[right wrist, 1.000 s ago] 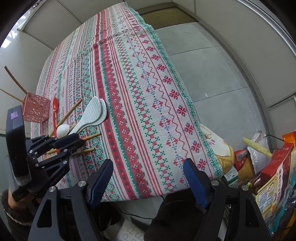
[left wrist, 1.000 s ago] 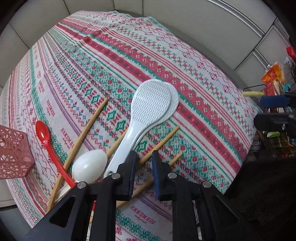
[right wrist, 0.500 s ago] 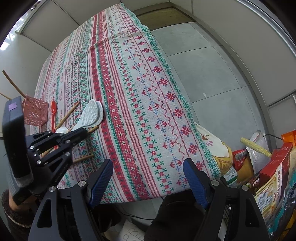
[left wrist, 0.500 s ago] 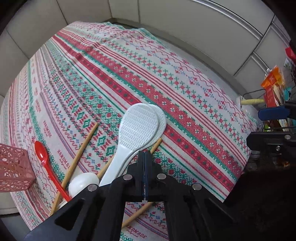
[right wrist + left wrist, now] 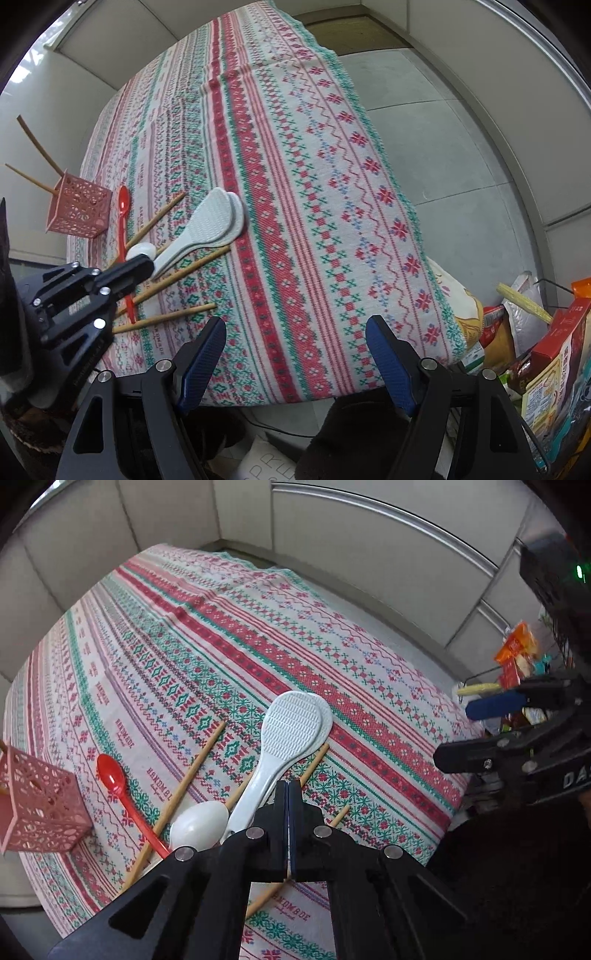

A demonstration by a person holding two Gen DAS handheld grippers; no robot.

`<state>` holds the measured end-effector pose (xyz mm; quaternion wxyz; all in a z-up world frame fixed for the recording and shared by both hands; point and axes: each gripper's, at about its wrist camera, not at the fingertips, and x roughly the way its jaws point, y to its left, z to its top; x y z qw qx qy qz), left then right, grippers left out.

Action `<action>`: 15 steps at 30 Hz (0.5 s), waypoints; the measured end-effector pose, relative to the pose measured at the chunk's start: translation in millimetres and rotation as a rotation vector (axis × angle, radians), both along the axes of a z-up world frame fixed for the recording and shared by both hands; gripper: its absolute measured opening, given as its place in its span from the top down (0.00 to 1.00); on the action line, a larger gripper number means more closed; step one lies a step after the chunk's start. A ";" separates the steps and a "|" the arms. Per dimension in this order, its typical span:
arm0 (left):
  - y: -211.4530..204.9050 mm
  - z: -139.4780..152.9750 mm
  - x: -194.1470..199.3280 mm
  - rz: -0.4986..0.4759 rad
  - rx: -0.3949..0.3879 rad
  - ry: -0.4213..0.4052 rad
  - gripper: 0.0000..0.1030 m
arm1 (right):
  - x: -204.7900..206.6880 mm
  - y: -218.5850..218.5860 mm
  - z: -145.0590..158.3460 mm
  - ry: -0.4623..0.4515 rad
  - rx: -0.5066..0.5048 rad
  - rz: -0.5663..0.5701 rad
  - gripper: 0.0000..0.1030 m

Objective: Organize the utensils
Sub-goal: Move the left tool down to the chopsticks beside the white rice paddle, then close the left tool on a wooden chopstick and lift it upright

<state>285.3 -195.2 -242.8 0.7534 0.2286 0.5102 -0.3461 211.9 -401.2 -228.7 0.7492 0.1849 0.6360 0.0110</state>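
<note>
My left gripper (image 5: pixel 288 785) (image 5: pixel 149 265) is shut, pads pressed together with nothing seen between them. It hovers over the handle ends of two stacked white rice paddles (image 5: pixel 291 727) (image 5: pixel 218 218). A wooden chopstick (image 5: pixel 314 760) (image 5: pixel 192 267) lies on the cloth just under its tip, and another chopstick (image 5: pixel 334 816) (image 5: pixel 173 315) lies nearer. To the left lie a third chopstick (image 5: pixel 192 771), a white spoon (image 5: pixel 199 825) and a red spoon (image 5: pixel 110 775). A pink lattice basket (image 5: pixel 37 805) (image 5: pixel 79 212) stands at the far left with two chopsticks in it. My right gripper (image 5: pixel 295 325) is open and empty above the table's near edge.
The patterned tablecloth (image 5: pixel 295 184) covers the whole table and hangs over its edges. Grey floor lies to the right. Food boxes and bags (image 5: pixel 554 350) are piled at the lower right. A person's dark fuzzy clothing (image 5: pixel 351 424) shows below the right gripper.
The left jaws stood open around a chopstick, then closed fully. The left gripper has since risen and drawn back; the chopstick still lies on the cloth. The right gripper has not moved.
</note>
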 end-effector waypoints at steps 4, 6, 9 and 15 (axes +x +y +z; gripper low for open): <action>-9.1 -16.4 2.5 -0.046 0.030 0.042 0.99 | 0.2 -0.5 1.7 -0.008 -0.001 0.002 0.23; -13.9 -23.3 2.3 -0.071 0.054 0.045 0.99 | -1.6 -6.1 -0.7 -0.001 -0.001 -0.008 0.23; -19.5 -34.9 4.9 -0.087 0.094 0.054 0.99 | -4.9 -16.6 -3.7 0.009 -0.005 -0.029 0.23; -22.7 -41.8 8.7 -0.106 0.102 0.048 0.74 | -8.1 -33.2 -4.6 0.004 0.002 -0.054 0.23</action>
